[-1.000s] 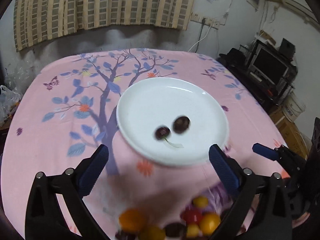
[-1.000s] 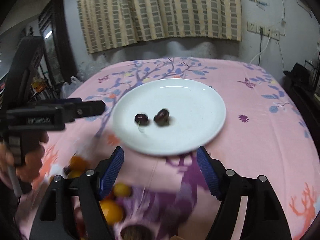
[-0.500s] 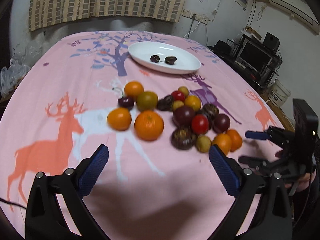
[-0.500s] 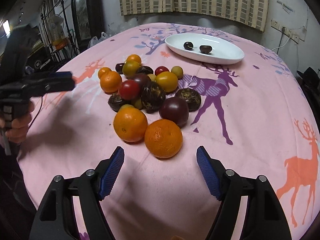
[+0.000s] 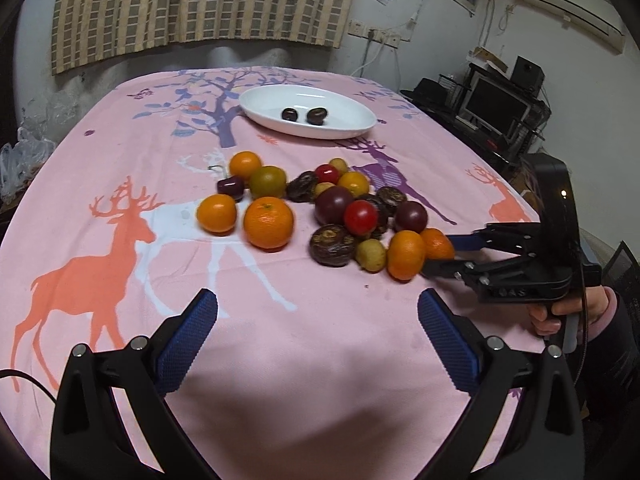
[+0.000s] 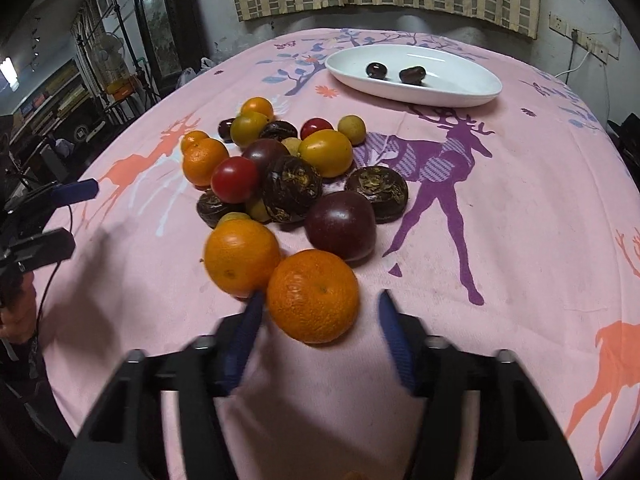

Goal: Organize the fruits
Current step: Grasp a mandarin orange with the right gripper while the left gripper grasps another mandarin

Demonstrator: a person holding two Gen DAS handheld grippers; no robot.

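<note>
A heap of fruit (image 5: 340,208) lies mid-table: oranges, red tomatoes, purple plums, dark wrinkled fruits and small yellow ones. Behind it a white plate (image 5: 360,128) (image 6: 480,94) holds two dark cherries (image 6: 376,70). My right gripper (image 6: 320,298) (image 5: 438,256) straddles the nearest orange (image 6: 312,296) (image 5: 438,242). Its jaws are closing: the left pad is at the peel, and a gap shows on the right side. My left gripper (image 5: 318,312) (image 6: 60,218) hovers open over bare cloth in front of the heap, with nothing between its fingers.
The pink deer-print tablecloth (image 5: 100,248) covers the whole round table. A second orange (image 6: 240,256) touches the straddled one on its left. A shelf with a monitor (image 5: 496,108) stands to the right, plastic bags (image 5: 24,160) to the left, and a curtained wall behind.
Both views have drawn back from the plate to the fruit heap. The right gripper came down over the nearest orange and its jaws narrowed around it. The left gripper stayed wide.
</note>
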